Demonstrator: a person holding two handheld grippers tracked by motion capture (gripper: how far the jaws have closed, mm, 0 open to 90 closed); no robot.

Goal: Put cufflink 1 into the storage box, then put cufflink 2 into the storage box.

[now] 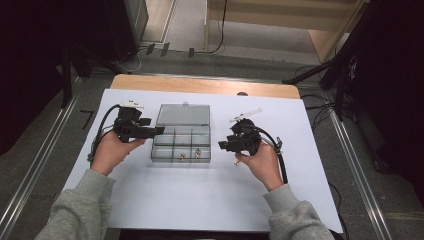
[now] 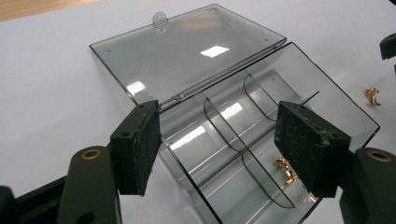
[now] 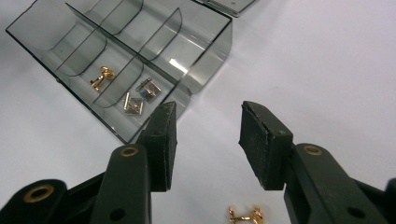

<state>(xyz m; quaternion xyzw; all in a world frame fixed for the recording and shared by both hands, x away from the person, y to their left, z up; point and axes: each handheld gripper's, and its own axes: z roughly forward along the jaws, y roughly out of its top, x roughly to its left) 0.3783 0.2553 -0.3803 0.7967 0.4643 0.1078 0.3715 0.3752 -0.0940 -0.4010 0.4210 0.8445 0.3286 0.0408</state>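
Centrally, a clear compartment box [image 1: 181, 141] is lying on the white table cover [image 1: 200, 200], lid [image 1: 183, 114] folded open on the far side. Gold cufflinks [image 3: 101, 77] and silver ones [image 3: 140, 97] are sitting in its near compartments; another gold cufflink [image 3: 246, 214] is lying loose right of it. The left gripper [image 2: 219, 149] is straddling the box's left end, jaws spread wide, gripping nothing. The right gripper [image 3: 205, 140] is hovering right of the box, jaws parted, empty.

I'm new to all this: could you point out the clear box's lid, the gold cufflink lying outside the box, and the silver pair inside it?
lid [image 2: 187, 56], left gripper view, middle of the flat panel
gold cufflink [image 3: 246, 215], right gripper view, its bar
silver pair [image 3: 141, 96], right gripper view, between the faces
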